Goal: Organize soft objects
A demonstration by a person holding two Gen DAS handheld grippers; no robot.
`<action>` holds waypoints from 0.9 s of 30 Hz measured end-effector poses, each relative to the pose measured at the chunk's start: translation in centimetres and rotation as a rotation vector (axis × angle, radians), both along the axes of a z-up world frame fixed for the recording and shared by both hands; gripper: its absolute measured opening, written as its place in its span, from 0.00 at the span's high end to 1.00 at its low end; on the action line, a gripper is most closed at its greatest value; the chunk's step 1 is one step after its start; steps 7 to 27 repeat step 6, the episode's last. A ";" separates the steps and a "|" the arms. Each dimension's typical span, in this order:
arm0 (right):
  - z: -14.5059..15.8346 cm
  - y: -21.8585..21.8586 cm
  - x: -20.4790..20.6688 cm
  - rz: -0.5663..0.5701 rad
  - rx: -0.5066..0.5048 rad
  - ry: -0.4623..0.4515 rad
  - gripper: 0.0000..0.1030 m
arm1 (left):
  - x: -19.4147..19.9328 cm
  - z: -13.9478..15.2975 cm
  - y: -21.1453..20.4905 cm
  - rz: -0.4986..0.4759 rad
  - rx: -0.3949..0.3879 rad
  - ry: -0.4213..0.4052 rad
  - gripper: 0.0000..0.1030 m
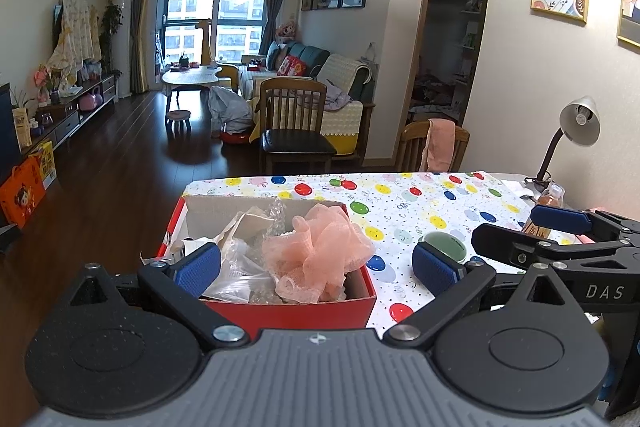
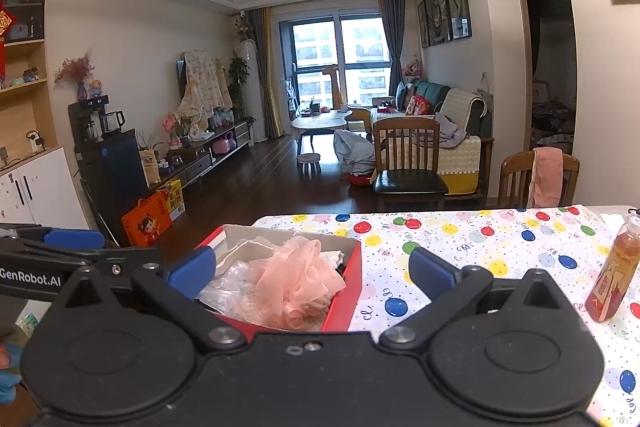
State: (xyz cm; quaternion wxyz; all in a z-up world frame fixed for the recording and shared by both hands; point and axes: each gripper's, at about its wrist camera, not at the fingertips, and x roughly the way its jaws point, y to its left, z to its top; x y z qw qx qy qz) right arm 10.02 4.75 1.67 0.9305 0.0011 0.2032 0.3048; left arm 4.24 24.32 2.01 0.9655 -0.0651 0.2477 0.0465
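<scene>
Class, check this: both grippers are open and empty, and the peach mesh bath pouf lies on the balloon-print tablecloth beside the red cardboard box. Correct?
Not quite. The peach mesh bath pouf lies inside the red cardboard box, on top of clear plastic wrapping, as both wrist views show. The left gripper and right gripper are indeed open and empty.

The left gripper [image 1: 316,269] is held level, its blue-padded fingers [image 1: 198,269] spread wide apart with nothing between them. The right gripper [image 2: 314,273] sits beside it at about the same height, its blue pads [image 2: 434,277] equally wide apart and empty, both pointing forward the same way.
</scene>
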 end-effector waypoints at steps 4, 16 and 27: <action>0.0 0.2 0.0 0.003 0.001 0.008 0.00 | 0.1 -0.1 0.1 0.006 0.000 0.006 0.00; 0.0 0.4 0.1 0.003 -0.001 0.015 0.00 | 0.2 -0.2 0.1 0.005 -0.004 0.010 0.00; 0.0 0.4 0.1 0.003 -0.001 0.015 0.00 | 0.2 -0.2 0.1 0.005 -0.004 0.010 0.00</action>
